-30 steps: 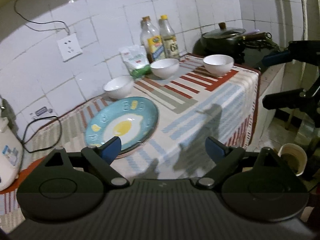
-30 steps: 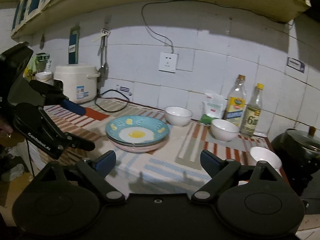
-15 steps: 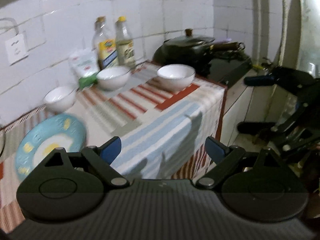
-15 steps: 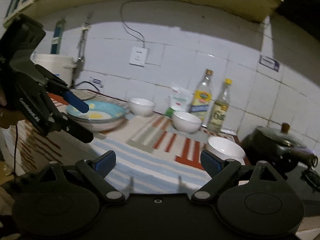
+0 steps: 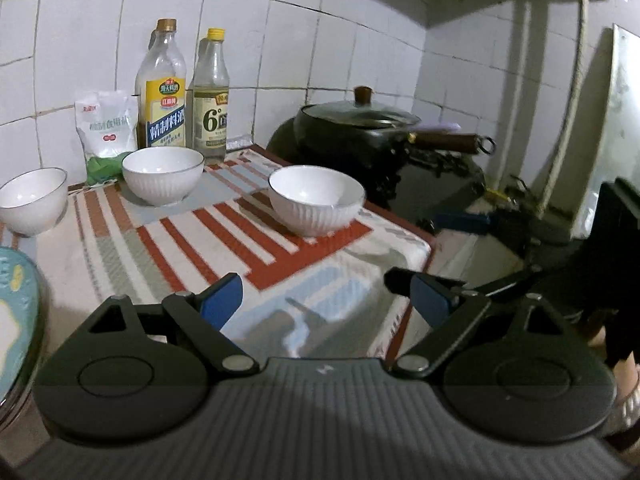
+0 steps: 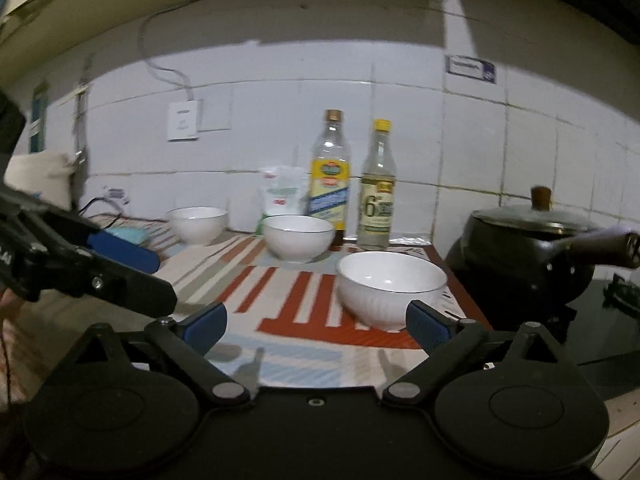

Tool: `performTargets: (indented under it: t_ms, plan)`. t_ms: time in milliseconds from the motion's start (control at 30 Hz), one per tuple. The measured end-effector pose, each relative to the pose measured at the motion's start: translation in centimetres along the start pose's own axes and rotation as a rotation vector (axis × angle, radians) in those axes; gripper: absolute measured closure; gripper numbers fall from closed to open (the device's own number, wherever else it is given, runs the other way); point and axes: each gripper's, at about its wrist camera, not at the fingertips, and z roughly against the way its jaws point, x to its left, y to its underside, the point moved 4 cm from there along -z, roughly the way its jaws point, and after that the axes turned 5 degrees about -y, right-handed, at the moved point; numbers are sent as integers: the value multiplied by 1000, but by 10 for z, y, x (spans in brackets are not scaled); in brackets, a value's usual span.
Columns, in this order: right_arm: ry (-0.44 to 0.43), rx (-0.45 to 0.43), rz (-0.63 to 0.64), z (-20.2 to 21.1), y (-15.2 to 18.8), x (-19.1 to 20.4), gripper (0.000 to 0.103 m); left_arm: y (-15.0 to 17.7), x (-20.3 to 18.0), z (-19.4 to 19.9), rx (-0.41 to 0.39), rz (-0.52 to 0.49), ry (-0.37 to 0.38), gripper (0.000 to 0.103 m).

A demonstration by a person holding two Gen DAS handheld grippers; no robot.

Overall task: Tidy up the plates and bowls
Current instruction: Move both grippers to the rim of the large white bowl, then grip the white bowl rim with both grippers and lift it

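Three white ribbed bowls stand on the striped cloth: the near one, the middle one and the far left one. The blue egg-pattern plate shows only as an edge at the left. My left gripper is open and empty, short of the near bowl; it also shows in the right wrist view. My right gripper is open and empty, with the near bowl just ahead of its right finger.
Two bottles and a white bag stand at the tiled wall behind the bowls. A black lidded pan sits on the stove to the right. The cloth hangs over the counter's front edge.
Both grippers have swung right along the counter, from the egg plate towards the near bowl and the pan. Both stay open and empty. The plate has slid to the left edge of the view.
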Motion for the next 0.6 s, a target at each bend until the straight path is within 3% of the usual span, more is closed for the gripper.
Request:
performTargets:
  t_ms: [300, 600]
  plan:
    - [88, 17, 48, -50, 4, -30, 4, -28, 0, -72, 2, 104, 19, 12]
    - [47, 124, -106, -94, 8, -70, 3, -58, 9, -135, 55, 135, -41, 18]
